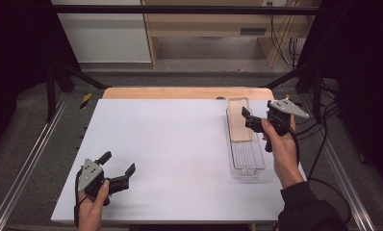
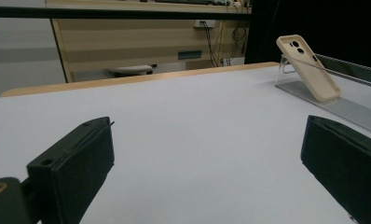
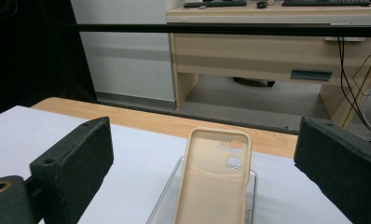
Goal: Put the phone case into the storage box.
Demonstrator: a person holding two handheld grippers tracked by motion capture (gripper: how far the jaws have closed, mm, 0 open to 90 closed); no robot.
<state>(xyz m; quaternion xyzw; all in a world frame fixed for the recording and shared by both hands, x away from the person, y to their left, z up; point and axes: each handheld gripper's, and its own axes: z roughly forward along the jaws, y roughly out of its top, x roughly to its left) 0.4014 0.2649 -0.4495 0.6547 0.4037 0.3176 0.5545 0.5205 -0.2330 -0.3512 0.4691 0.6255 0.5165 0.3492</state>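
**Phone case on clear tray: risks and clearances**

Right gripper (image 1: 251, 120): jaws wide apart, holding nothing, poised at the near side of the beige phone case (image 3: 214, 179).
Left gripper (image 1: 117, 169): jaws wide apart, holding nothing, low over the near-left table (image 1: 170, 159).
Phone case: leans tilted against the far end of the clear tray (image 1: 247, 161), at the table's right side.
Risk: a one-sided nudge would likely tip the case or skid the light tray toward the right edge, which lies just beside it.
Room: broad bare surface between the grippers.
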